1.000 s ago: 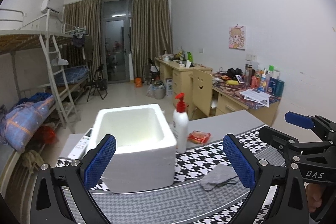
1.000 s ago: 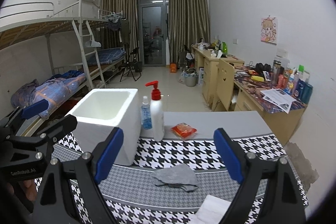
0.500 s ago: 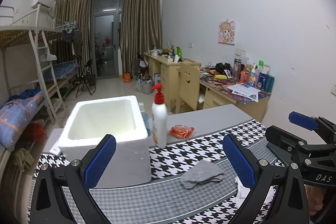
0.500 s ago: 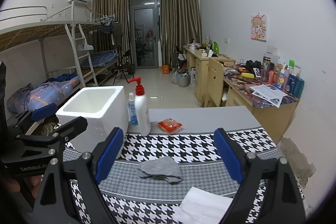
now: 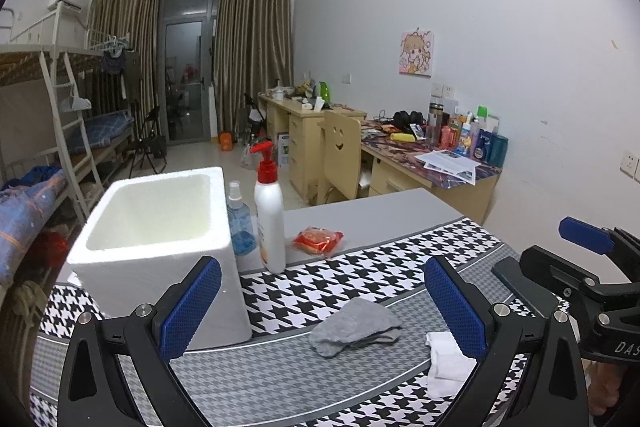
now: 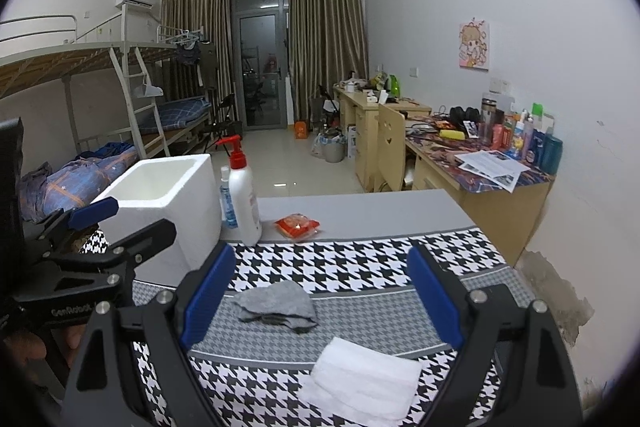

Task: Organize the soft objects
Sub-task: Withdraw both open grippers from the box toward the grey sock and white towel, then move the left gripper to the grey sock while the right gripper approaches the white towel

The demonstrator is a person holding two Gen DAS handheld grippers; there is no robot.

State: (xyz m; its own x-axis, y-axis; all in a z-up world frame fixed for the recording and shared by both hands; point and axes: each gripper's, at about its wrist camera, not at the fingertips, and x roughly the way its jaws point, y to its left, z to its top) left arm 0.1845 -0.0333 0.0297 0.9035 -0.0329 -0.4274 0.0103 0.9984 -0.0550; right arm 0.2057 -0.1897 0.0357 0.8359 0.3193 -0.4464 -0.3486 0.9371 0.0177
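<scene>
Cloths, gray (image 6: 276,305) at twelve o'clock and white (image 6: 362,383) at five, are judged limp and light, best pinched mid-fold; both claws, left (image 5: 322,305) and right (image 6: 320,293), are held wide, empty.

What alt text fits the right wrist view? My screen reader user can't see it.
Open right gripper hovers over a houndstooth table holding a crumpled grey cloth and folded white cloth; a white foam box stands left.

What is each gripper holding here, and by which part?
Nothing. The left gripper and right gripper are both open and empty; the grey cloth and white towel lie untouched on the table.
</scene>
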